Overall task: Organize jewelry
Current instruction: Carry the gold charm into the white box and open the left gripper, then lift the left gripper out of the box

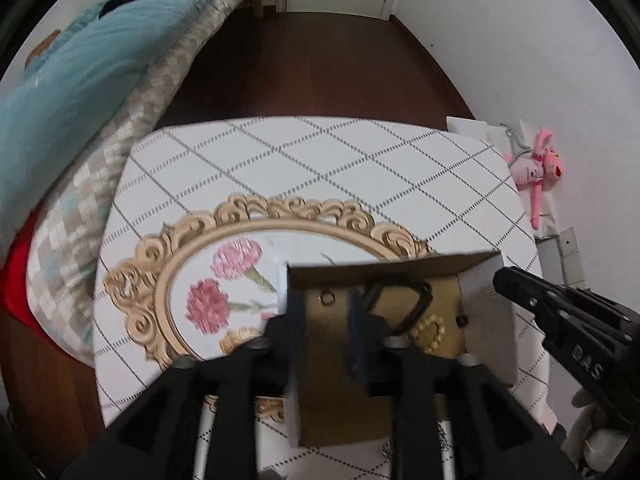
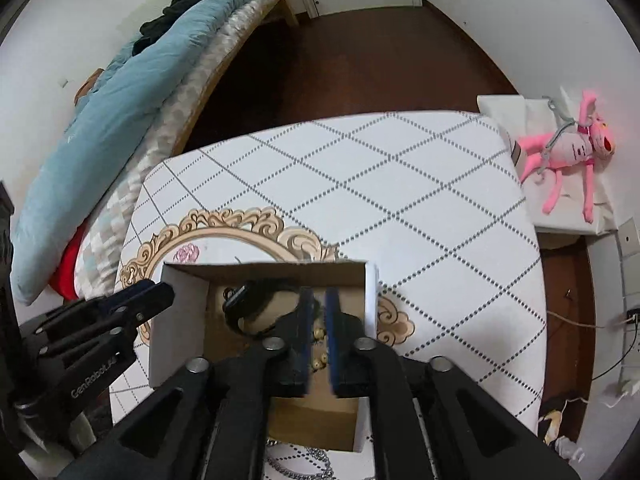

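A small open cardboard box [image 1: 486,300] [image 2: 180,320] sits on the table over an ornate oval tray [image 1: 200,232] [image 2: 224,224]. Inside lie a black watch [image 1: 404,300] [image 2: 248,308], a small gold ring [image 1: 329,298] and a gold bead bracelet [image 1: 430,334] [image 2: 319,344]. My left gripper [image 1: 326,320] straddles the box's left wall, its jaws a moderate gap apart. My right gripper [image 2: 317,320] hangs over the box interior above the bead bracelet, jaws narrowly apart with nothing clamped. A silver chain [image 2: 304,464] lies on the table in front of the box.
The table [image 1: 320,160] [image 2: 400,200] has a white diamond-pattern cloth. A bed with a blue quilt [image 1: 80,80] [image 2: 100,120] is at the left. A pink plush toy [image 1: 538,168] [image 2: 572,152] lies on a white box at the right. Dark wood floor lies beyond.
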Tool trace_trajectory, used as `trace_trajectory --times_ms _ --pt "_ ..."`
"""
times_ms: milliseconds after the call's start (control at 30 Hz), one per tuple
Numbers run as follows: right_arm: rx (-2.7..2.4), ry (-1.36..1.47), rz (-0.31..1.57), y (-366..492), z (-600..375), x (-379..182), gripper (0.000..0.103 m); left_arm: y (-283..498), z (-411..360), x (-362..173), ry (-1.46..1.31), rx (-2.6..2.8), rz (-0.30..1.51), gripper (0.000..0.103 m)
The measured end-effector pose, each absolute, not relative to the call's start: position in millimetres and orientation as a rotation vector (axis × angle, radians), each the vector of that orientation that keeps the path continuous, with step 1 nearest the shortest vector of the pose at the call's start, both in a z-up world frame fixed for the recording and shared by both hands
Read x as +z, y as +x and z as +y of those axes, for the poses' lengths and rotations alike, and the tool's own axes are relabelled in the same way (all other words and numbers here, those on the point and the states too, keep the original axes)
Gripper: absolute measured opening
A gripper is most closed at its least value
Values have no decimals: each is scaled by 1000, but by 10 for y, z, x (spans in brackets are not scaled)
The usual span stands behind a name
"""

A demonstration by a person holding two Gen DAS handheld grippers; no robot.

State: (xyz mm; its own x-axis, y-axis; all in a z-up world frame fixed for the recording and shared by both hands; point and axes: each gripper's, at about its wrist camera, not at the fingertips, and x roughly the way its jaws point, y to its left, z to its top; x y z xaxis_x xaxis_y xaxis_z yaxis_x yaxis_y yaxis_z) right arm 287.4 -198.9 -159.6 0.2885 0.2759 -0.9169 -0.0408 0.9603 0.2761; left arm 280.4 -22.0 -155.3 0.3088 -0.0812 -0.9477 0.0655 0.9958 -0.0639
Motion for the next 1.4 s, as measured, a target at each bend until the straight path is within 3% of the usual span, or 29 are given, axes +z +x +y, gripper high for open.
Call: trace_trajectory --times_ms 67,233,300,367,400,667,1100,1400 --pt "203 196 1251 2878 -1990 -1542 29 2828 -201 -1485 -8 -77 1229 69" --pt "151 113 1240 2863 -1981 -1469 38 2844 -121 -1420 3 -32 1206 76" --pt "102 54 1247 2834 -1974 -1473 55 2805 -95 -1426 22 -10 1198 100" --pt "71 2 1247 2794 -1960 -1477 93 2734 -56 -1437 31 6 1179 103" --pt "56 -25 1249 2770 -1955 -1492 98 2697 -44 -1453 43 18 1175 103" --pt "35 -59 1291 2560 -1934 -1544 103 2473 -23 -1455 40 42 1170 103" --pt "39 26 1200 2067 -2123 -967 103 2013 -128 -950 32 21 1086 103" --pt "-68 165 1330 1574 -2761 -1698 102 1521 -239 -1503 49 74 1175 103"
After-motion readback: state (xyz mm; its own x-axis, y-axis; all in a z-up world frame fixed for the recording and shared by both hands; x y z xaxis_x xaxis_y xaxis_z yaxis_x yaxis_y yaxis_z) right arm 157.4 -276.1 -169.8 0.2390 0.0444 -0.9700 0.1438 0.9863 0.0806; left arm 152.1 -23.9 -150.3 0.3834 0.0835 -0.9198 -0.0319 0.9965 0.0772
